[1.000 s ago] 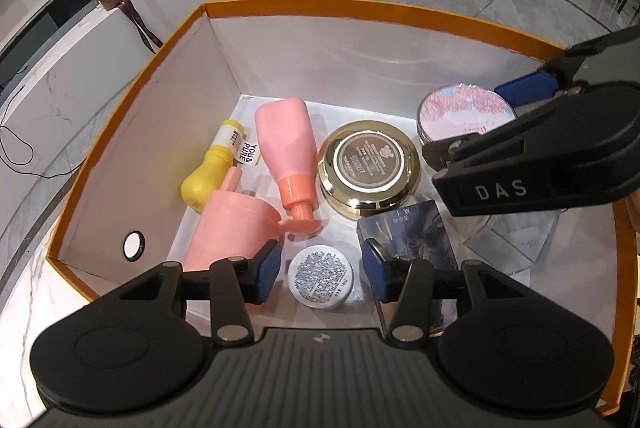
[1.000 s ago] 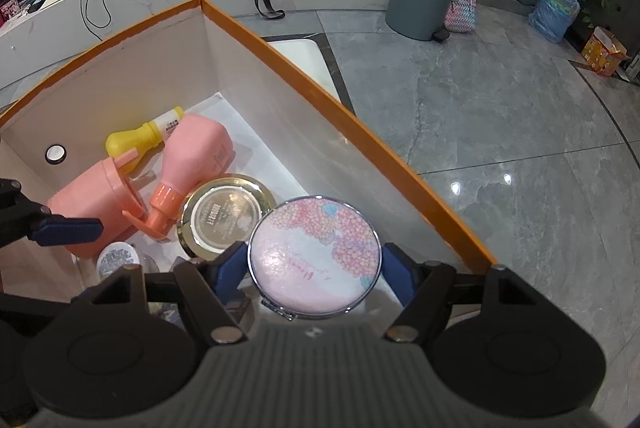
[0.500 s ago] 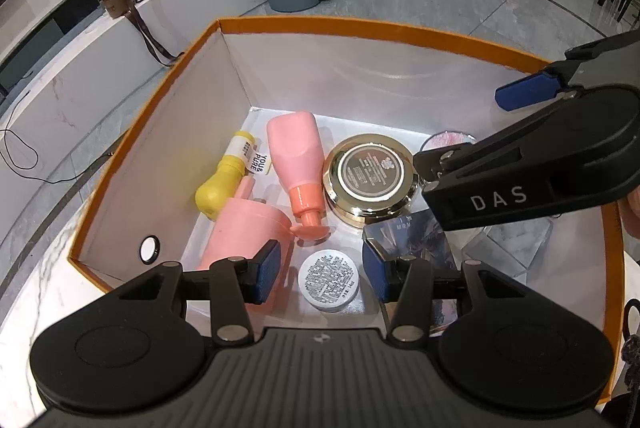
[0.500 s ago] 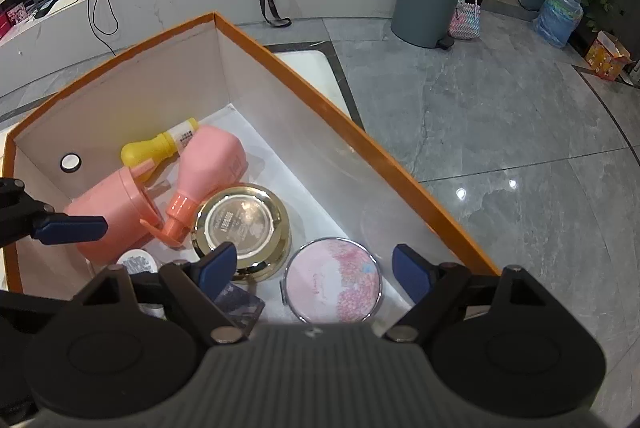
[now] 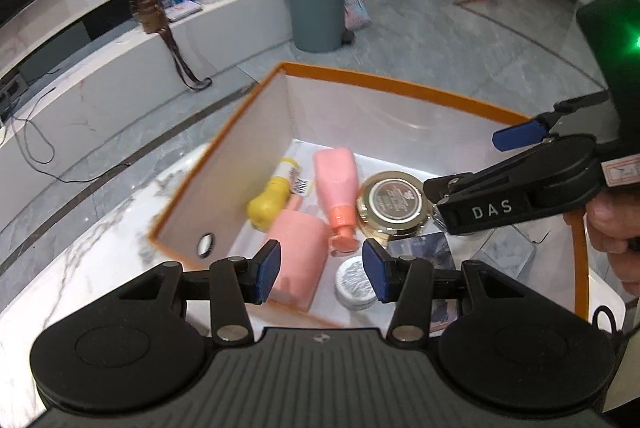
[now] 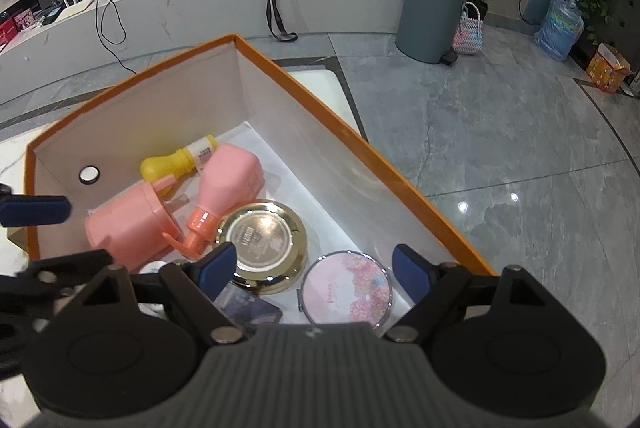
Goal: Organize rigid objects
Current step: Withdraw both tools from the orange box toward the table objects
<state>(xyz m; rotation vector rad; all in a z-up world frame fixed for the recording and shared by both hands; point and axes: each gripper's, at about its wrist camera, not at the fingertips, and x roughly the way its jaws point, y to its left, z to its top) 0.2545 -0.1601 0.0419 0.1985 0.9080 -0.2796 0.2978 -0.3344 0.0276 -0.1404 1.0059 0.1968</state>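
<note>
- Left gripper (image 5: 322, 270) spread wide above the near end of the orange-rimmed box (image 6: 360, 143), gripping nothing.
- Right gripper (image 6: 314, 270) gaping too, empty, over the box's right corner.
- Floral compact (image 6: 346, 294) flat on the box floor, right between those blue pads (image 6: 410, 274), untouched.
- Gold round tin (image 6: 262, 242) just left of the compact.
- Pink bottle (image 6: 224, 191), pink cup (image 6: 128, 224), yellow bottle (image 6: 176, 161) clustered deeper in the box.

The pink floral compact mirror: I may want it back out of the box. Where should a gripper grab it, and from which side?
Probably from above, with the fingers across the round rim. The pink floral compact mirror lies flat on the box floor, so only its thin edge offers a hold. Set the fingers so one clears the gold tin close beside it; the hinge nub sits at its left edge.
</note>
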